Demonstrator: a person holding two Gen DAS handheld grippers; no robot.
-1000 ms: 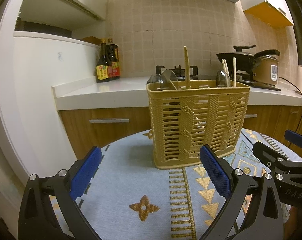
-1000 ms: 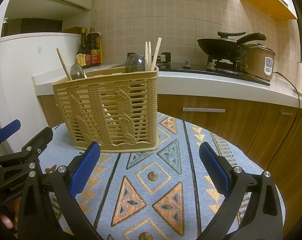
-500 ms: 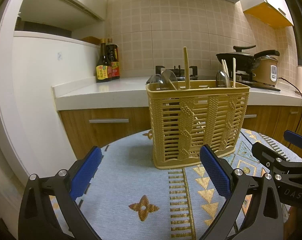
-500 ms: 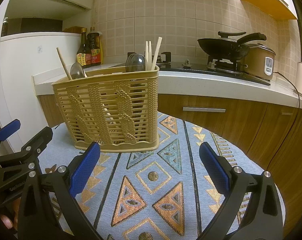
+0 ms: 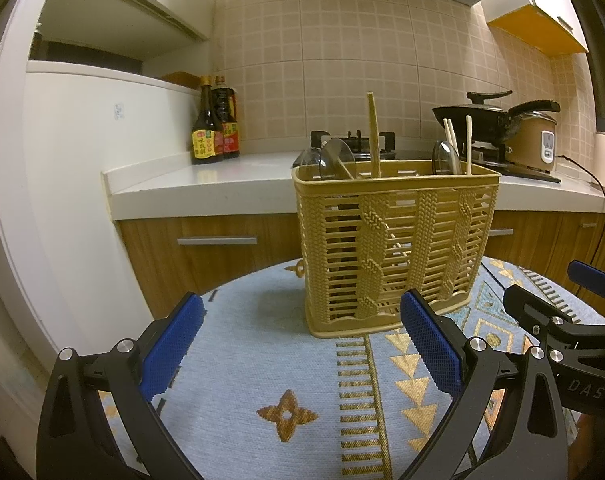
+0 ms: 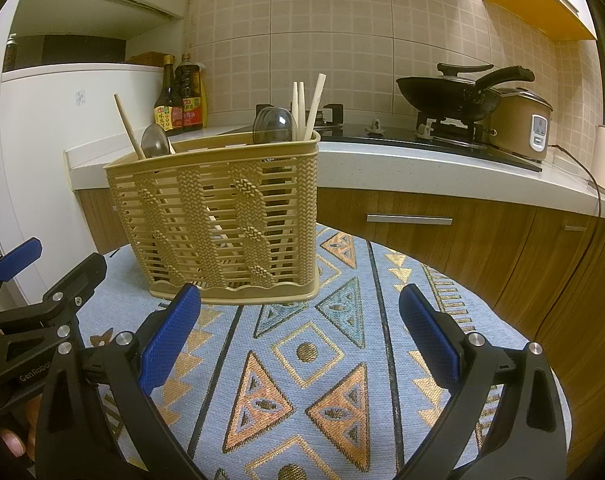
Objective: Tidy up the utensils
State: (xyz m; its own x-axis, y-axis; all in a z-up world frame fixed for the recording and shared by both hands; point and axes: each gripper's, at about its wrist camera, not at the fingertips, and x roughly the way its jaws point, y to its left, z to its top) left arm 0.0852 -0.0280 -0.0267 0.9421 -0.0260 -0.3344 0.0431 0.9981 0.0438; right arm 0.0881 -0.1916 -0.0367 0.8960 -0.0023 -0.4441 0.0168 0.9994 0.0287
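A tan woven-look plastic utensil basket stands upright on the round table's patterned blue cloth. Dark spoons and pale chopsticks stick up from its compartments. My left gripper is open, low in front of the basket, nothing between its blue pads. My right gripper is also open and empty, just right of the basket's front. Each gripper shows at the edge of the other's view.
Behind the table runs a white kitchen counter with wooden drawers, two sauce bottles, a gas hob with a black wok and a rice cooker. A white fridge stands at the left.
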